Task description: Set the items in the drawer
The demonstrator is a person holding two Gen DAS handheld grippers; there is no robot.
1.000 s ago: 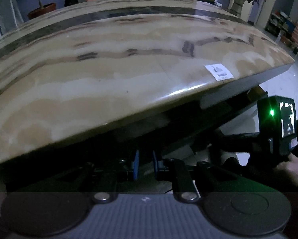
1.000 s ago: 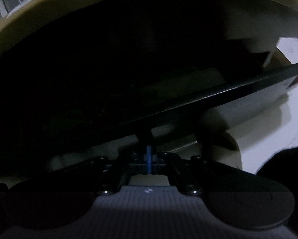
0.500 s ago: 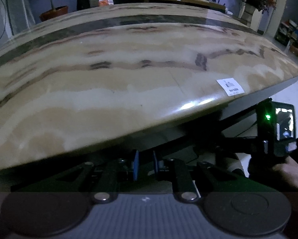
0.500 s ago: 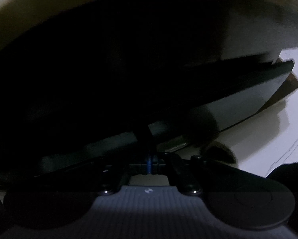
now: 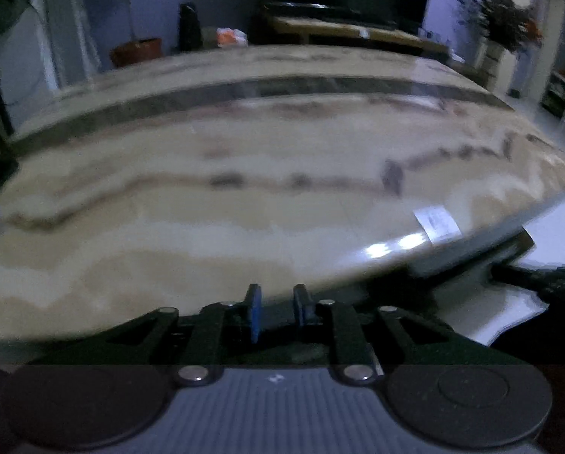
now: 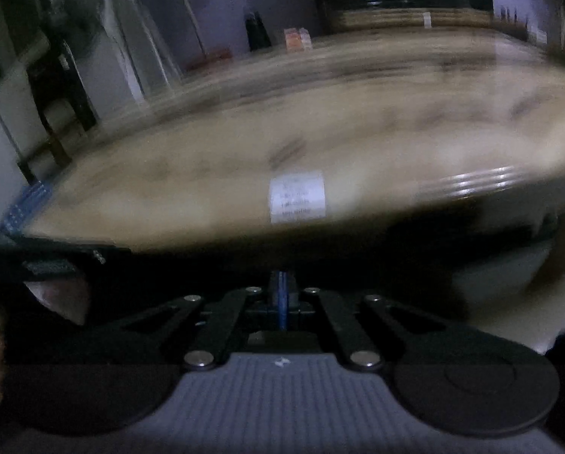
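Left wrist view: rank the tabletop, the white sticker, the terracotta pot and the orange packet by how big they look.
1. Tabletop, filling most of the frame.
2. Terracotta pot.
3. White sticker and orange packet: about alike, so unranked. The sticker is much nearer the camera, so true sizes stay unsure.

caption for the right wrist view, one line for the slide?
Right gripper, fingers shut and empty, at the near edge of a tan marble tabletop bearing a white label; frame motion-blurred.
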